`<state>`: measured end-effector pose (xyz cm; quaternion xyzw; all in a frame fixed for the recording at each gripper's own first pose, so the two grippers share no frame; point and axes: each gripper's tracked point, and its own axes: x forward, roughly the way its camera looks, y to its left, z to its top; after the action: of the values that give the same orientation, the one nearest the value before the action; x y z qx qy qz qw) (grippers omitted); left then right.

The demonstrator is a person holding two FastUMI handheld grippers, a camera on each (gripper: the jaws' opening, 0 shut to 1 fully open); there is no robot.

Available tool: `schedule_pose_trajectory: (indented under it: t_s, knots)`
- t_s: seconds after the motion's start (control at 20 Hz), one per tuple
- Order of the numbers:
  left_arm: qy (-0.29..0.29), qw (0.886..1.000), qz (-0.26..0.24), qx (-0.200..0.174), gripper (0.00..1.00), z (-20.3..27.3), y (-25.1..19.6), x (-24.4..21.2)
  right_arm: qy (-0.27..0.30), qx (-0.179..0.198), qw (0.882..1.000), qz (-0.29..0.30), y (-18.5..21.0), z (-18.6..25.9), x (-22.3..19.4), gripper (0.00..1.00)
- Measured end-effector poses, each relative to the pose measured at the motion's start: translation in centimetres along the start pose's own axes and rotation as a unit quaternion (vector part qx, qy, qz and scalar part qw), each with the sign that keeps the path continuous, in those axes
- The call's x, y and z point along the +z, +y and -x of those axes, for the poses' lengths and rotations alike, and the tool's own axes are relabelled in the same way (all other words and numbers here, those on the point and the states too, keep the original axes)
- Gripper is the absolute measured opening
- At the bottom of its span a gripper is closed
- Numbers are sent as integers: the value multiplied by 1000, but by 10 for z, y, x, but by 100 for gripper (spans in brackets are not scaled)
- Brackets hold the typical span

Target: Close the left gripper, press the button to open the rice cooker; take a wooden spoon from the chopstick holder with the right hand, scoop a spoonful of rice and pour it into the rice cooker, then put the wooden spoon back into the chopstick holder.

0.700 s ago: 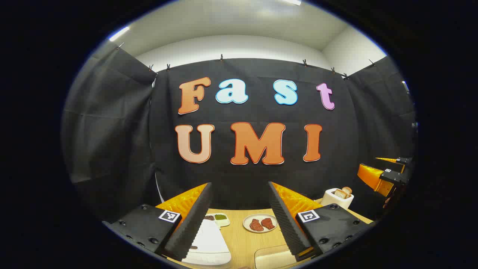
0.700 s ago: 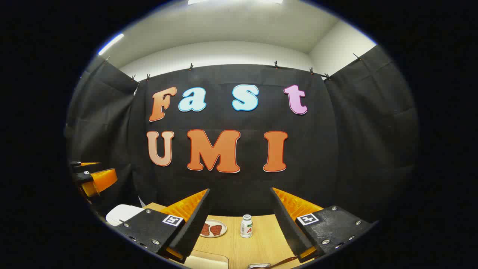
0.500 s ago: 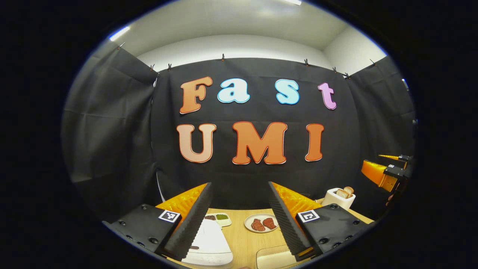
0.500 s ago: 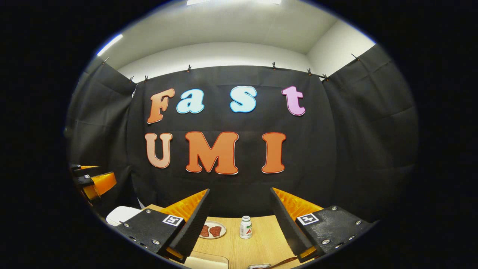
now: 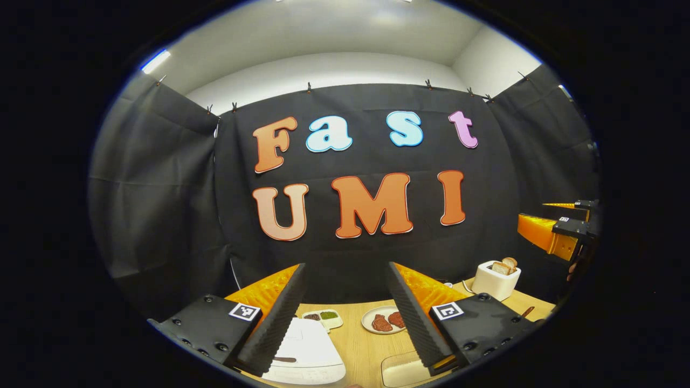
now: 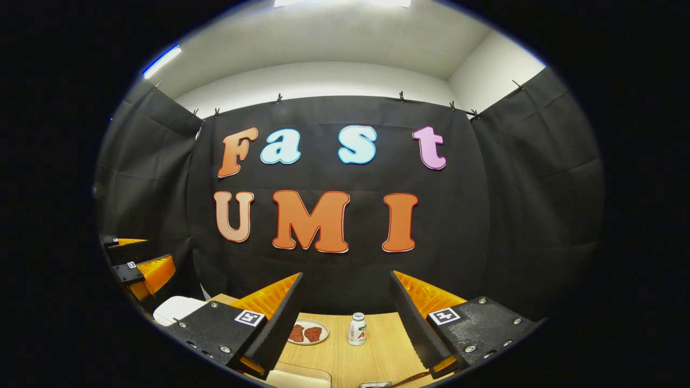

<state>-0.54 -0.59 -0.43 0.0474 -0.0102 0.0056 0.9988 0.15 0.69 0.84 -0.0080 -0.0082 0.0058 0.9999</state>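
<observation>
above the wooden table, the left gripper hangs with jaws wide apart and empty over the white rice cooker, lid down; right of it, the right gripper is likewise spread, empty.

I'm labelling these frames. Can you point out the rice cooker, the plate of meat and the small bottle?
rice cooker [image 5: 310, 350], left gripper view, on its white lid
plate of meat [image 5: 372, 318], left gripper view, on its bare rim
small bottle [image 6: 356, 330], right gripper view, on its body

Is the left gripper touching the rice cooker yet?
Apart. The left gripper view shows the left gripper open, fingers held above the closed white rice cooker.
</observation>
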Motion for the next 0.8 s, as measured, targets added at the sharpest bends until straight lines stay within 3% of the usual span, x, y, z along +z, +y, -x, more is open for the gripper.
schedule_pose_trajectory:
  t_s: [0.45,0.7,0.75,0.8]
  knots:
    - [1,999,21,33,99,-4,32,2,10,-5,1000,2,-8,0,-8,95]
    - [29,996,23,79,27,-10,61,-10,14,-9,1000,2,-13,-2,-11,95]
    - [31,994,31,98,20,-11,73,-11,16,-10,1000,3,-14,-1,-14,95]
    - [37,993,46,102,6,-13,79,-15,18,-11,1000,4,-15,0,-15,95]
